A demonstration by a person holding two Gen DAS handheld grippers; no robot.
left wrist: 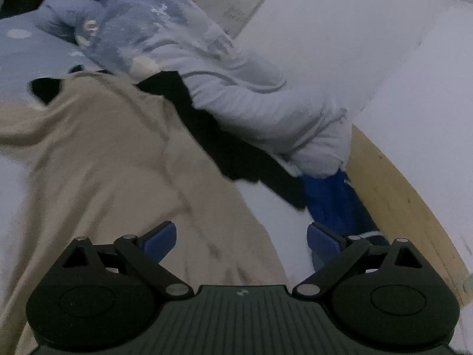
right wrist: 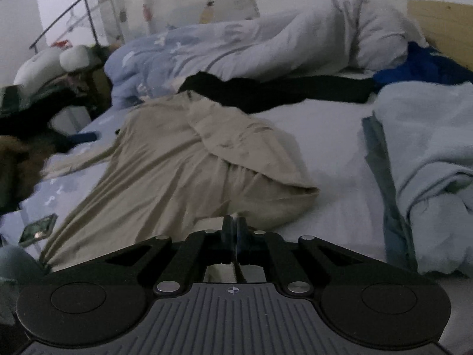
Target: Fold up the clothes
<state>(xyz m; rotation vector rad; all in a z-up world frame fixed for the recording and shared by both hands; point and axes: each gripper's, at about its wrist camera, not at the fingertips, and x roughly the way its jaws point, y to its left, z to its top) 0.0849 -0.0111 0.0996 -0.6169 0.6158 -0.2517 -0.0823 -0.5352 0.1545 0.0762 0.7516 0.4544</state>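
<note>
Beige garment (right wrist: 177,159) half-spread, one fold at 3 o'clock; right gripper (right wrist: 235,236) clamped shut on its hem, left gripper (left wrist: 241,239) wide open, empty. Most folding left.

Both the left gripper (left wrist: 241,238) and the right gripper (right wrist: 235,230) are black, with ribbed grey bodies bearing a small crosshair mark, round side discs, silver pivot screws, linkage arms and blue pads (left wrist: 159,241).
</note>
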